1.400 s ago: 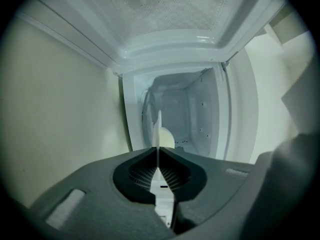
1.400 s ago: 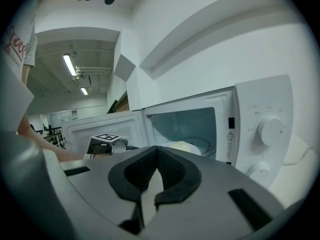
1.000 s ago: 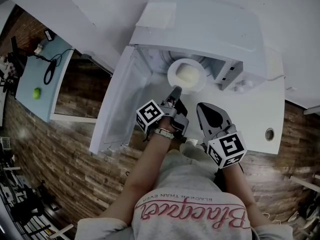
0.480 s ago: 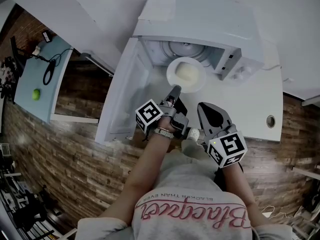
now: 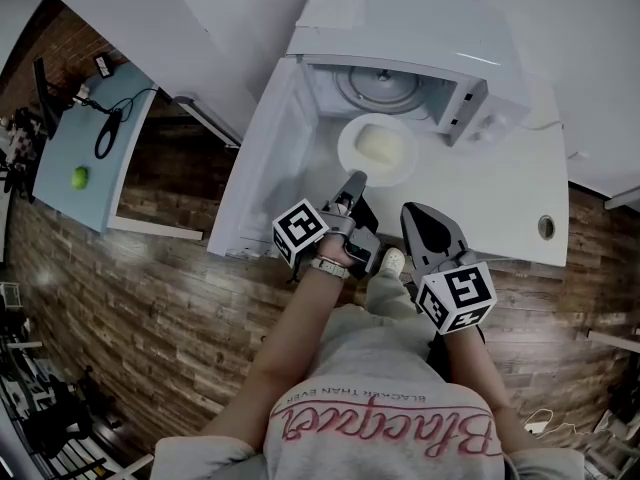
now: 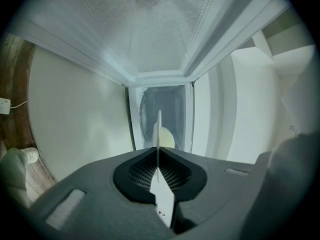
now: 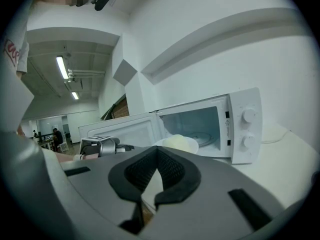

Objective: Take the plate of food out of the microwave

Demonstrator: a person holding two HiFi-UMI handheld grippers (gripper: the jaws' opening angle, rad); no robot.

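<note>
One microwave stands open on the white surface, door swung left. One plate of pale food hangs just outside its mouth, near rim pinched in the left tongs, whose view shows it edge-on. Right tongs are closed, empty; their view shows two knobs plainly.

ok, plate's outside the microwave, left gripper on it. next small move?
Probably lower the plate onto the counter before the microwave: the left gripper pinches only its near rim, it hangs clear of the cavity, and the right gripper is shut, empty.
</note>
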